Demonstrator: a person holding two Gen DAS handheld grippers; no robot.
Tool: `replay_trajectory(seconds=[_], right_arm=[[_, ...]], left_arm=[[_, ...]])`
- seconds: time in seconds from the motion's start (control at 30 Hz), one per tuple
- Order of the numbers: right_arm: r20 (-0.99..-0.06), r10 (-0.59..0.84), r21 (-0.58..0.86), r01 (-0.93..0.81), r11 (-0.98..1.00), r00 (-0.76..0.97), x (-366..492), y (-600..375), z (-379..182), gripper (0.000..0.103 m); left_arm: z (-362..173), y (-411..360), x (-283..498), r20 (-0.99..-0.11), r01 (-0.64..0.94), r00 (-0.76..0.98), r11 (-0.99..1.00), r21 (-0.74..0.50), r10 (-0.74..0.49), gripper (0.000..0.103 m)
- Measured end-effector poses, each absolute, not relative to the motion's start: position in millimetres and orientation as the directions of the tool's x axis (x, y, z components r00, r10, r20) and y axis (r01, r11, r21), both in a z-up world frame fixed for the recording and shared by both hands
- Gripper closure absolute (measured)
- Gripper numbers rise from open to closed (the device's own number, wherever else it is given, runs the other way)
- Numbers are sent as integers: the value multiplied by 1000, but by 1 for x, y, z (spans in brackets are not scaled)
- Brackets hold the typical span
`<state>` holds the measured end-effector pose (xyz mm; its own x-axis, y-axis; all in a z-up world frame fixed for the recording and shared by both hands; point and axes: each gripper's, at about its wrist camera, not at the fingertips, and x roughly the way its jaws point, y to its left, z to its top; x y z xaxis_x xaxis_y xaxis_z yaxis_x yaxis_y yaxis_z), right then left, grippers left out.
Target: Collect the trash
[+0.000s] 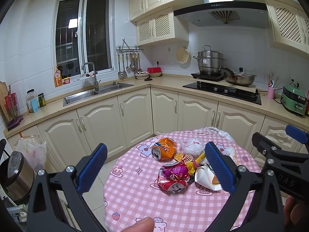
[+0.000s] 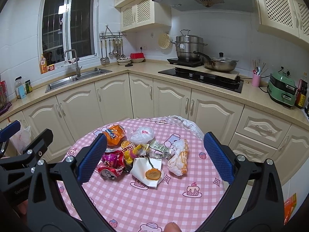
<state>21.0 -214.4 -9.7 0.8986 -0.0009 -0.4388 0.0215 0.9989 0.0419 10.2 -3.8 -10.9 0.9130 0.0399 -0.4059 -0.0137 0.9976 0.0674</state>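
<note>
On the round table [image 2: 135, 203] with the pink checked cloth, the left gripper [image 1: 154, 166] hangs with its 2 blue fingers spread wide and nothing in them. Between the grippers lies the trash pile: a squashed red can [image 2: 110, 171], an orange bag [image 2: 115, 135], a white paper [image 2: 146, 172] with an orange slice [image 2: 153, 174], then a crumpled wrapper [image 2: 179, 160]. The right gripper [image 2: 154, 156] is spread wide too, holding nothing.

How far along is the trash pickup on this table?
Nothing looks collected yet. Both the left gripper and right gripper are open and empty above the pink checked tablecloth. The crushed red soda can, orange snack bag and white paper remain.
</note>
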Motion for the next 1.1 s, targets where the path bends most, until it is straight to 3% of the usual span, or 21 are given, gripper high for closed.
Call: replay_trajectory(seconds=[0.5,0.8,1.1], right_arm=[[-478,-4,37,24,999,878,40,-219,-28,5],[-624,-81,36,132,991,778,80,-265,-91,5],[-737,-93,48,189,981,670,105,-293,-151,5]], left_arm=[[-28,0,33,-459,-5,887,997,72,37,4],[-99,5,84,-617,38,787,997,61,8,4],[-170,-10,127,-719,135,694,988,76,-40,4]])
